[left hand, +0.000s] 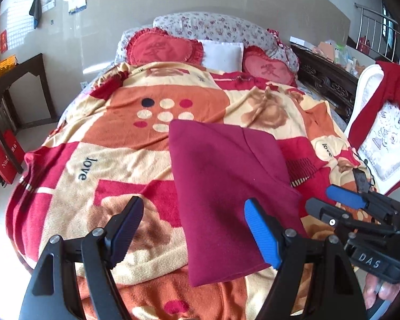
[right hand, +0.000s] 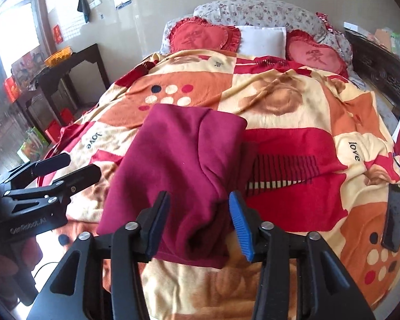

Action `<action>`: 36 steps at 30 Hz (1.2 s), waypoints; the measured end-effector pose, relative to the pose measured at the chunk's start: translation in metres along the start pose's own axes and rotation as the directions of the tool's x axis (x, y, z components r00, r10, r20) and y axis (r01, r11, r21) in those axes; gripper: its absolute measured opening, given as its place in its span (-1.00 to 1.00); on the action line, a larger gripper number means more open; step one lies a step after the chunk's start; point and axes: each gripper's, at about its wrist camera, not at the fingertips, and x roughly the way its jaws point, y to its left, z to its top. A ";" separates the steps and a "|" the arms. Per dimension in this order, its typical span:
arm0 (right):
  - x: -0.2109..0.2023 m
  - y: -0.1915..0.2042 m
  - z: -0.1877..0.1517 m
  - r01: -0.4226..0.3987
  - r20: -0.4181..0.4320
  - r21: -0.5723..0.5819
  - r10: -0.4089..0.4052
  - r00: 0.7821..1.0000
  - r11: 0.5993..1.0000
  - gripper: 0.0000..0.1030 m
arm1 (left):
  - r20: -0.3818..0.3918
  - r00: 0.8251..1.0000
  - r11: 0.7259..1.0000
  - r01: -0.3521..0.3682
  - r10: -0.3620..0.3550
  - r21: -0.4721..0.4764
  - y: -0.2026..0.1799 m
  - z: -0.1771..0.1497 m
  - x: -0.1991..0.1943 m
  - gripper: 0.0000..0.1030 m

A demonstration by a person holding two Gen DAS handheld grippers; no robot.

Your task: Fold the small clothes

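A maroon garment point(left hand: 226, 186) lies folded lengthwise on the patterned blanket point(left hand: 114, 138); it also shows in the right wrist view point(right hand: 178, 165). My left gripper point(left hand: 194, 229) is open and empty, hovering above the garment's near left edge. My right gripper point(right hand: 198, 221) is open and empty, its fingers to either side of the garment's near end, above it. The right gripper also shows at the right of the left wrist view point(left hand: 330, 202). The left gripper shows at the left of the right wrist view point(right hand: 77, 168).
Two red heart cushions point(left hand: 162, 49) and a white pillow point(left hand: 221, 54) lie at the bed's head. A dark side table point(left hand: 16, 88) stands left. A white chair with red cloth point(left hand: 381, 122) stands right. A black phone point(right hand: 393, 217) lies on the blanket's right.
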 end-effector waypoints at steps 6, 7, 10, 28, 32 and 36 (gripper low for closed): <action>-0.001 0.011 0.001 0.052 0.011 0.000 -0.052 0.999 0.999 -0.31 | 0.027 0.999 1.000 -0.027 0.027 -0.009 0.003 -0.001 -0.011 0.59; -0.002 0.012 0.002 0.056 0.013 -0.002 -0.056 0.998 0.998 -0.31 | 0.029 0.999 1.000 -0.029 0.029 -0.012 0.003 -0.001 -0.012 0.59; -0.004 0.014 0.004 0.060 0.020 0.000 -0.060 0.998 0.998 -0.30 | 0.031 0.999 0.999 -0.031 0.032 -0.016 0.003 -0.002 -0.015 0.59; 0.001 0.018 0.009 0.064 0.013 0.033 -0.064 0.998 0.997 -0.28 | 0.046 0.998 0.998 -0.044 0.046 -0.034 0.007 0.002 -0.015 0.59; 0.005 0.019 0.010 0.062 0.004 0.035 -0.062 0.998 0.997 -0.28 | 0.044 0.998 0.998 -0.046 0.048 -0.037 0.007 0.003 -0.013 0.59; 0.008 0.020 0.011 0.059 -0.004 0.033 -0.059 0.998 0.998 -0.28 | 0.045 0.998 0.998 -0.050 0.051 -0.037 0.007 0.003 -0.012 0.59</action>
